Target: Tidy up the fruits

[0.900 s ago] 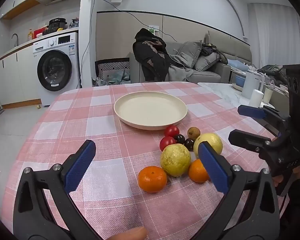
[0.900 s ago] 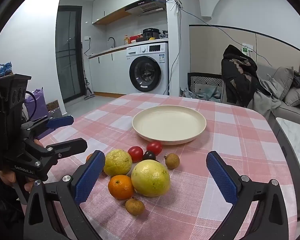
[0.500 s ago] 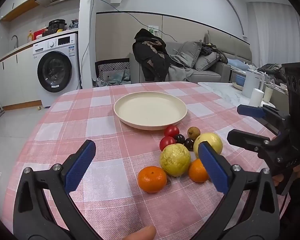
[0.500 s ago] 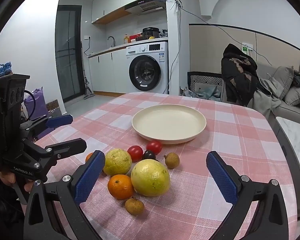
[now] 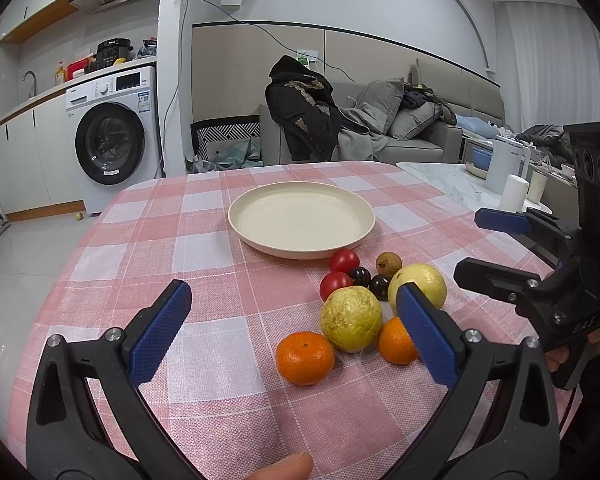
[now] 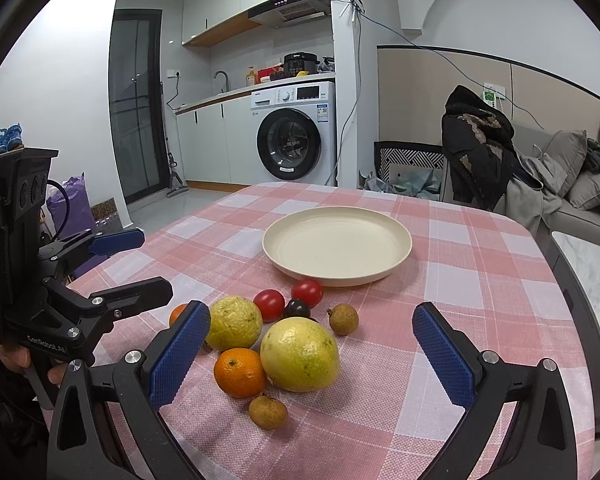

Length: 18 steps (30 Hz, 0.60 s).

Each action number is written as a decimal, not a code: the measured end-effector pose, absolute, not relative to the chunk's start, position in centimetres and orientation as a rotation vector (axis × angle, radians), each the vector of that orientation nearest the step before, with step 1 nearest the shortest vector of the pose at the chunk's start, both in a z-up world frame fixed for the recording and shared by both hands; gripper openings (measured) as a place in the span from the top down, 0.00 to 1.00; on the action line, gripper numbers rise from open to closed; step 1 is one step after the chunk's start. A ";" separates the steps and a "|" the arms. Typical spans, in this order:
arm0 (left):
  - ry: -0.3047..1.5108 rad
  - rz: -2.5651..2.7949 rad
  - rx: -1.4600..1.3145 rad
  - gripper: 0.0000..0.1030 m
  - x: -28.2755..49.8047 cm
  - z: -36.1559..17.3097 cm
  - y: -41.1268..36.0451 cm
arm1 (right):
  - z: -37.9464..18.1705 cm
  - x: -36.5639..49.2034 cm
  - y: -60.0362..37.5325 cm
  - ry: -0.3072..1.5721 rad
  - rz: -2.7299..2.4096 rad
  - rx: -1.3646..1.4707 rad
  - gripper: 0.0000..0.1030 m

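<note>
On the checked tablecloth, nothing has shifted over the last second: the left gripper remains wide and empty, short of the fruit cluster. The orange, the guavas and the tomatoes lie just before the empty plate. The right gripper likewise stays wide, holding nothing. Sorting has not begun.

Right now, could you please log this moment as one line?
plate: empty | fruit: on tablecloth beside plate | left hand-held gripper: open | right hand-held gripper: open
</note>
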<state>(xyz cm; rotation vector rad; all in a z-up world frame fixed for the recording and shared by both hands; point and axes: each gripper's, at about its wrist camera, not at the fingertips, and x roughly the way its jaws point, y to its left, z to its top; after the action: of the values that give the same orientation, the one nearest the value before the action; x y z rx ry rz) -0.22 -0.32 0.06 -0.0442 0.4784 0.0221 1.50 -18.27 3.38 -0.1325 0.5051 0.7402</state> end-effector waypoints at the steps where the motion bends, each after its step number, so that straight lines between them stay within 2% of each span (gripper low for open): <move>1: 0.478 0.021 -0.042 0.01 -0.3 0.1 -0.2 | 3.4 1.6 -18.3 0.506 0.741 -0.131 0.00; 18: 0.484 0.023 -0.037 0.01 0.1 -0.1 0.1 | 3.2 1.8 -18.2 0.510 0.740 -0.132 0.00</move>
<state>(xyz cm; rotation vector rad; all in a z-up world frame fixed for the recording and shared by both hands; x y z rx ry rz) 0.06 0.06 -0.13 -0.0373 0.4844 0.0234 1.76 -18.18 3.21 -0.1320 0.5104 0.7404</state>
